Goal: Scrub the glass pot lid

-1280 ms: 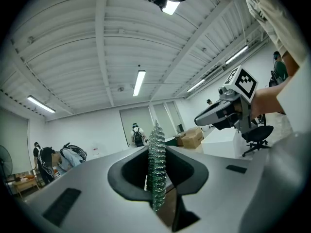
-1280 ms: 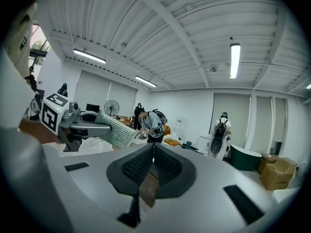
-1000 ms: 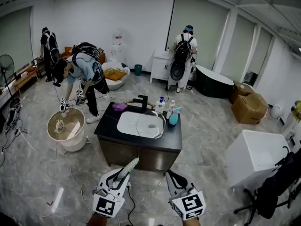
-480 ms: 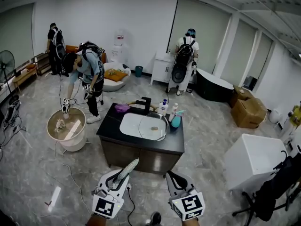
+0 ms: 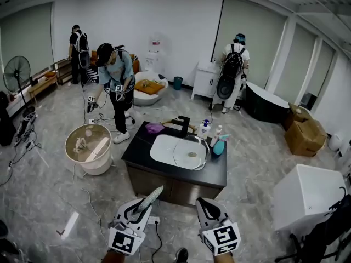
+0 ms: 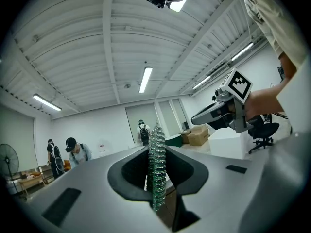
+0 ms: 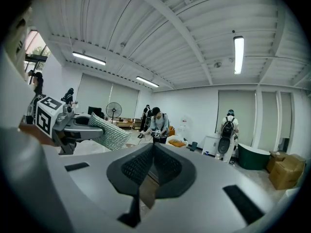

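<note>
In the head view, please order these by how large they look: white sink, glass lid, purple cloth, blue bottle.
1. white sink
2. glass lid, lying in the sink
3. purple cloth and blue bottle look about alike; I do not rank them.
All share one counter, so nearness matters little.

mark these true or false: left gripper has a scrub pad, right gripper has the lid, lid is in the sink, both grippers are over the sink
1. The left gripper is shut on a scouring pad. True.
2. The right gripper holds the glass lid. False: its jaws are together with nothing between them.
3. The glass lid sits in the white basin of the black-topped cabinet. True.
4. Both grippers are over the basin. False: in the head view both are short of the cabinet, with floor between them and it.
</note>
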### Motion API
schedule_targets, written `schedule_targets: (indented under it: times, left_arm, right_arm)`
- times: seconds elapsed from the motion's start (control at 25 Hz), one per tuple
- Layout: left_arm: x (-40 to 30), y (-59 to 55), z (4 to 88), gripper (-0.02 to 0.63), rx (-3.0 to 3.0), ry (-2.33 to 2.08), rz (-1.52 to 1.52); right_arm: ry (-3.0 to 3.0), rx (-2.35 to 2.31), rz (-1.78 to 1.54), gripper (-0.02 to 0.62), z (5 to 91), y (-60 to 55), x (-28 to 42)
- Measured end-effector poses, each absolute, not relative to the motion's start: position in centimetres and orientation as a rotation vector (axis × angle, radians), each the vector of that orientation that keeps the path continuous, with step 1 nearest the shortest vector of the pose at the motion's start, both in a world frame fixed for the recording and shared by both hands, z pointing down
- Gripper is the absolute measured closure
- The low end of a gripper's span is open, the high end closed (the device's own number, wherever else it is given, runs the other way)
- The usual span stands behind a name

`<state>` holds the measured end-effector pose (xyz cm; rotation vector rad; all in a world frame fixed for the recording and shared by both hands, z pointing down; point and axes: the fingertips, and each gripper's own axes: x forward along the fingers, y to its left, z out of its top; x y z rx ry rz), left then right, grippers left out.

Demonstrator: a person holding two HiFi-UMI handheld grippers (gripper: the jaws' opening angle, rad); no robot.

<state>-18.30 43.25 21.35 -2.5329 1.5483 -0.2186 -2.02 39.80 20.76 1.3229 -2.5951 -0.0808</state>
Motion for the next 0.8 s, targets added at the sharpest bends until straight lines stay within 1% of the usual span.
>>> schedule_targets:
  times: [0.8]
  left_arm:
    - [-14.9,33.0,22.7,0.514,-2.378,1.802,-0.315]
  right_arm:
    - [-2.753,1.038,-0.042,0.571,22.8,25.4,-0.4]
